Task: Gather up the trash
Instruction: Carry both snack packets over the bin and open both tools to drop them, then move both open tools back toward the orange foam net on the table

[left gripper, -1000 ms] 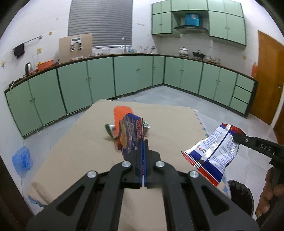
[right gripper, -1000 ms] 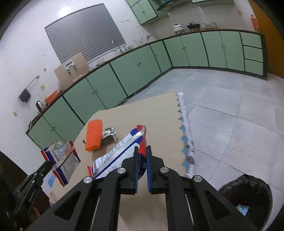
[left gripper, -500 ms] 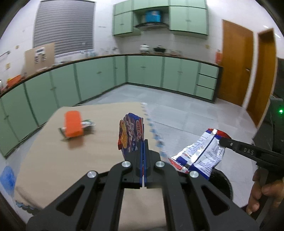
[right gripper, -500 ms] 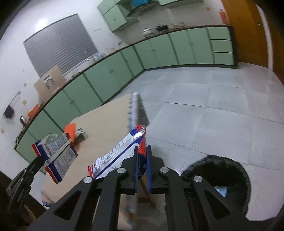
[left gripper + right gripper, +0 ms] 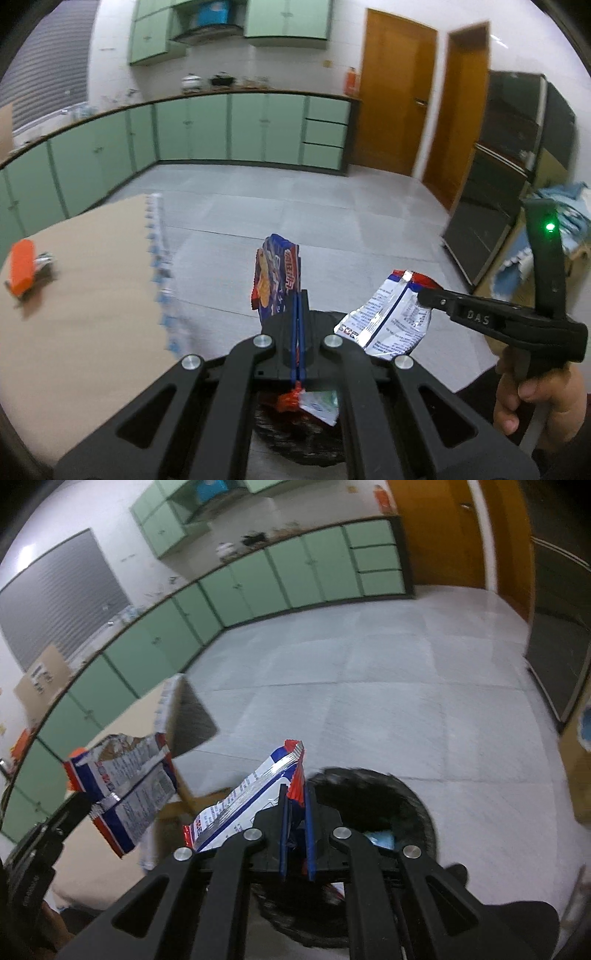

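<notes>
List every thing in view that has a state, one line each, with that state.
Left tongs: shut on the blue biscuit wrapper, held upright.
Right tongs: shut on the white, red and blue foil snack bag.
Black-lined round trash bin: open, below both tongs, some trash inside.
Orange ridged block: lying on the tan table.
Wooden doors: closed.

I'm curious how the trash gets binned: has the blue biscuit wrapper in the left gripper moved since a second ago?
Yes. The blue biscuit wrapper has swung off the tan table and now hangs over the black trash bin on the floor.
</notes>
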